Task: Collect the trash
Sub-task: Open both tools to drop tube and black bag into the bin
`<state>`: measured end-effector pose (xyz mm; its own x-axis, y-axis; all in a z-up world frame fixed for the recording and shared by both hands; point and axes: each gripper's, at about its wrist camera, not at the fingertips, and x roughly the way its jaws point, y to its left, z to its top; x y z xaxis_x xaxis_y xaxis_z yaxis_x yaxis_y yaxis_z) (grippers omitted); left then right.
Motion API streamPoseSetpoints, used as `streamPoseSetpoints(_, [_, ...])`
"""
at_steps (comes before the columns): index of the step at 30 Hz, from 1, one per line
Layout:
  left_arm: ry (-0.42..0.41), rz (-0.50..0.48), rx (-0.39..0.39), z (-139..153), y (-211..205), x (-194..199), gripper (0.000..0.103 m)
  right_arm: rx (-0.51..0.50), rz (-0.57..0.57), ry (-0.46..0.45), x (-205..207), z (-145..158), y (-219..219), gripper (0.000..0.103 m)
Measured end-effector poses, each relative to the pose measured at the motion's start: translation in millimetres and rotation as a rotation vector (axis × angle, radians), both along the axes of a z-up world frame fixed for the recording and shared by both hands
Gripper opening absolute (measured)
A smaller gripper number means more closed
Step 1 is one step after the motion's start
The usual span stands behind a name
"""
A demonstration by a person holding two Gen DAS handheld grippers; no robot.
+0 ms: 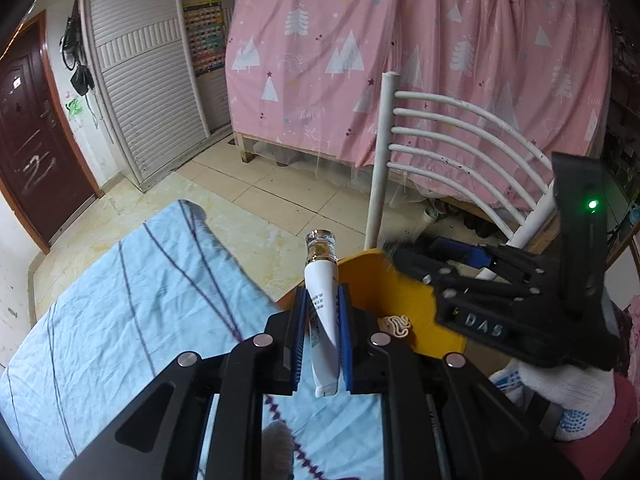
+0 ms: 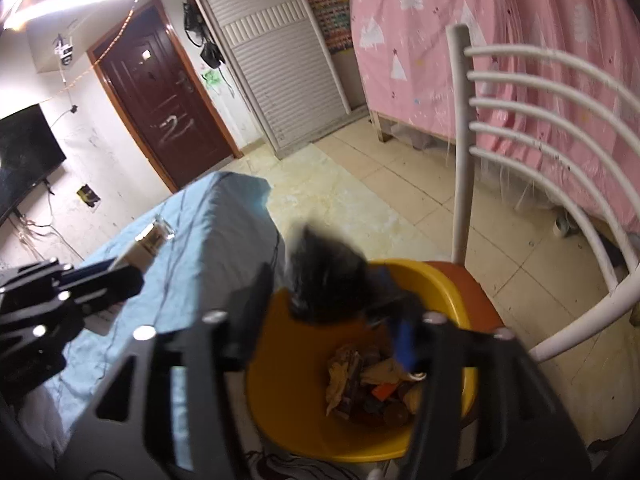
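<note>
My left gripper (image 1: 322,300) is shut on a white tube (image 1: 324,320) with a clear cap, held over the edge of the blue-sheeted bed (image 1: 120,300). The same tube (image 2: 146,246) shows at the left of the right wrist view. My right gripper (image 2: 326,308) hangs over a yellow bin (image 2: 440,280) with its jaws apart. A dark, blurred, fuzzy thing (image 2: 324,276) sits between the fingertips, and neither pad presses on it. Several scraps of trash (image 2: 360,376) lie in the bin. In the left wrist view the right gripper (image 1: 412,256) reaches over the bin (image 1: 384,284).
The bin stands on the orange seat (image 2: 476,296) of a white chair (image 2: 460,140), right against the bed (image 2: 200,240). A white gloved hand (image 1: 560,392) holds the right gripper. Behind are a pink curtain (image 1: 400,60), tiled floor (image 1: 280,192) and a dark door (image 2: 160,92).
</note>
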<state>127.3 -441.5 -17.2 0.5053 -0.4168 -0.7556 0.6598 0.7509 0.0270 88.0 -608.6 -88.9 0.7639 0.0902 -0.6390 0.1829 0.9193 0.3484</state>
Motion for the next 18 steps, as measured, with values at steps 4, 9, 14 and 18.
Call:
streamPoseSetpoints(4, [0.004,-0.016,-0.004,-2,-11,1,0.006,0.012,-0.023,-0.005,-5,-3,-8,0.062])
streamPoseSetpoints(9, [0.011,-0.039,-0.057,1,-20,2,0.006,0.016,-0.073,-0.024,-16,5,-21,0.063])
streamPoseSetpoints(14, [0.039,-0.05,-0.114,0,-25,7,0.023,0.02,-0.107,-0.042,-30,12,-30,0.07])
streamPoseSetpoints(18, [0.047,-0.029,-0.124,-1,-19,9,0.061,0.014,-0.102,-0.049,-33,18,-26,0.071])
